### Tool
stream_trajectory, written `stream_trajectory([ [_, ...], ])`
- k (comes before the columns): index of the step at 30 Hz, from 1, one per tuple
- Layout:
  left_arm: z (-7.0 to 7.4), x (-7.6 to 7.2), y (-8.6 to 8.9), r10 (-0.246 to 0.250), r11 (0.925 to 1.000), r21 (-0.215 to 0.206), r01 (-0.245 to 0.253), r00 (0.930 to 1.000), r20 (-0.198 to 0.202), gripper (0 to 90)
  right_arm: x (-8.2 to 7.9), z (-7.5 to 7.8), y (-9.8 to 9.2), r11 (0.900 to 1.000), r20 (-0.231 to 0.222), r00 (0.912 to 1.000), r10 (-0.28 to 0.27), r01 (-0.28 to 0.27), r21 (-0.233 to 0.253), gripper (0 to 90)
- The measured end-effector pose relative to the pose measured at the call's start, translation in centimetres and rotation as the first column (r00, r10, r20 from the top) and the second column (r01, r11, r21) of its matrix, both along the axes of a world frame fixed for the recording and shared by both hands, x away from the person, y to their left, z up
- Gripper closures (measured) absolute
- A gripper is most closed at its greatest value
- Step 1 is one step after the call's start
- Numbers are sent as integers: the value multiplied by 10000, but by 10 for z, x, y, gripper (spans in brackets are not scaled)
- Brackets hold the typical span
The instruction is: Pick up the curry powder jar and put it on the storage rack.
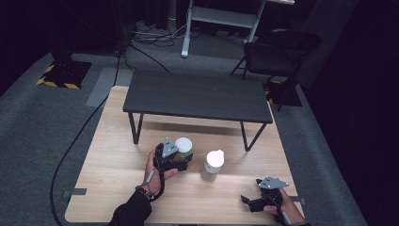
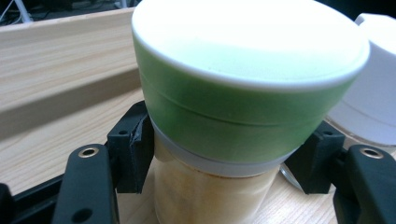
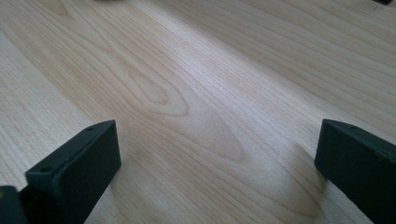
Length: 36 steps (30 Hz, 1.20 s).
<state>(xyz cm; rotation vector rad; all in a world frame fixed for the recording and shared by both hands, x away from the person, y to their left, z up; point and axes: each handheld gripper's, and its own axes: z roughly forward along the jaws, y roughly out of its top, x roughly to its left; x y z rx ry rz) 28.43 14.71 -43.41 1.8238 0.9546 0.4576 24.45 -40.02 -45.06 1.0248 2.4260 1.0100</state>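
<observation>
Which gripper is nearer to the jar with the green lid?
Left. The left gripper has its jaws at both sides of the green-lidded jar; the right gripper is far off, near the table's front edge.

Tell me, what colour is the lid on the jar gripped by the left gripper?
Green with a white top, best seen in the left gripper view: jar lid.

Green-lidded jar (image 2: 243,93): base cut off by bottom edge. White-capped container (image 2: 373,88): cut off at right edge.

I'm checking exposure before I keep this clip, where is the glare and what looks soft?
High view: room dark, light pooled on the table, white bottle cap glaring. Left gripper view: green-lidded jar top blown white, left claw sharp. Right gripper view: even light, soft shadows under the right claw.
</observation>
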Motion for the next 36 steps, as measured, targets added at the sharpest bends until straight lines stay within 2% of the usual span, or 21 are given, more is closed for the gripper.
stream_trajectory([
  [4,7,-2,0,68,9998,-168,-68,10000,-27,333,0,0,0,10000,-1,10000,0,0,1,1],
  [6,12,-4,-2,102,9999,-88,-102,9999,30,334,0,0,0,10000,-1,10000,0,0,2,1],
  [9,17,-5,-3,101,9997,-236,-100,9999,35,334,0,0,0,10000,0,10000,-2,2,1,1],
  [19,36,-9,-7,340,9990,-279,-338,9994,70,335,0,0,0,10000,-1,10000,-14,14,3,1],
  [22,45,-10,-6,345,9991,-260,-342,9994,101,336,0,0,0,10000,-1,10000,-13,13,2,1],
  [25,54,-9,-3,246,9988,-432,-244,9997,44,336,0,0,0,10000,-2,10000,-13,13,2,1],
  [36,87,-11,-5,300,9994,-186,-295,9992,266,337,0,0,0,10000,-1,10000,-16,16,0,1],
])
